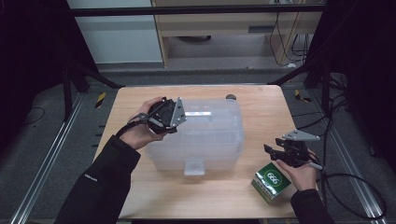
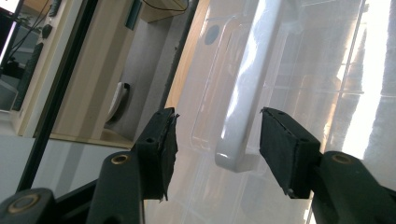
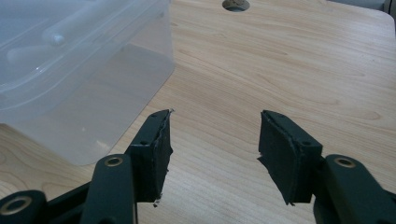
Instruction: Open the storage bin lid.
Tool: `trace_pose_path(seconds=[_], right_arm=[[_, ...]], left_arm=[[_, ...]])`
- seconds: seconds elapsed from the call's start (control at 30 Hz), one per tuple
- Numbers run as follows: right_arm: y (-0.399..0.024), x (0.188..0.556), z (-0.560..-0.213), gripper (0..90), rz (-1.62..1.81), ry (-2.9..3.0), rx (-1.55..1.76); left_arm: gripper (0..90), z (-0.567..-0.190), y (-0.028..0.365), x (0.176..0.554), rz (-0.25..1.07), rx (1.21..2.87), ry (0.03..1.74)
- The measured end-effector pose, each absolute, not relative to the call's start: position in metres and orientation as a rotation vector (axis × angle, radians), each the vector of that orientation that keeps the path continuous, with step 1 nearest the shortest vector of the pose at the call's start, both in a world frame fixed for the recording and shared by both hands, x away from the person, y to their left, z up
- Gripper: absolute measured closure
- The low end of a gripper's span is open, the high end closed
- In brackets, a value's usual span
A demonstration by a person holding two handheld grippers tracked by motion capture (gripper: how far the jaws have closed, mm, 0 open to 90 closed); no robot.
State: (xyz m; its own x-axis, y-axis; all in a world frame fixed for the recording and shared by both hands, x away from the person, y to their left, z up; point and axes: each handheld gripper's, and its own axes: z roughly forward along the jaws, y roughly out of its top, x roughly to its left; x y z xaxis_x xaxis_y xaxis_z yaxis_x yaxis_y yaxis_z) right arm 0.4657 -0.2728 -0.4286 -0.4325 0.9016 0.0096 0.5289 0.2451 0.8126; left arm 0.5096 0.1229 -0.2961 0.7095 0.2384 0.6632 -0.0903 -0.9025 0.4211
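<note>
A translucent plastic storage box point(image 1: 205, 140) with a lid stands in the middle of the wooden table point(image 1: 261, 112). My left gripper point(image 1: 170, 116) hovers at the left end of the lid. In the left gripper view its jaws point(image 2: 218, 114) stand on either side of the end of the lid's white handle point(image 2: 243, 116), with a gap on both sides, so the pads are not pressing on it. My right gripper point(image 1: 271, 150) is held right of the box, open above bare wood point(image 3: 215, 114), with nothing between its pads.
A small green carton point(image 1: 271, 182) marked 686 lies at the front right, just below the right hand. A round cable hole point(image 1: 230, 97) sits at the table's far edge behind the box. Black frame struts and floor rails flank the table.
</note>
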Motion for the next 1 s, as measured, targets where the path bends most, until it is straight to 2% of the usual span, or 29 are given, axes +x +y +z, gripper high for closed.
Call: trace_pose_path(seconds=[0.27, 0.6, 1.0], right_arm=[[-0.272, 0.466, -0.428, 46.0, 1.077, 2.061, 1.302], [-0.271, 0.465, -0.427, 49.9, 1.086, 2.072, 1.293], [-0.266, 0.463, -0.424, 57.7, 1.099, 2.100, 1.287]], left_arm=[[53.3, -0.302, 0.116, 0.515, 1.078, 2.535, 0.067], [65.7, -0.308, 0.109, 0.518, 1.098, 2.562, 0.042], [71.4, -0.310, 0.104, 0.516, 1.128, 2.588, 0.003]])
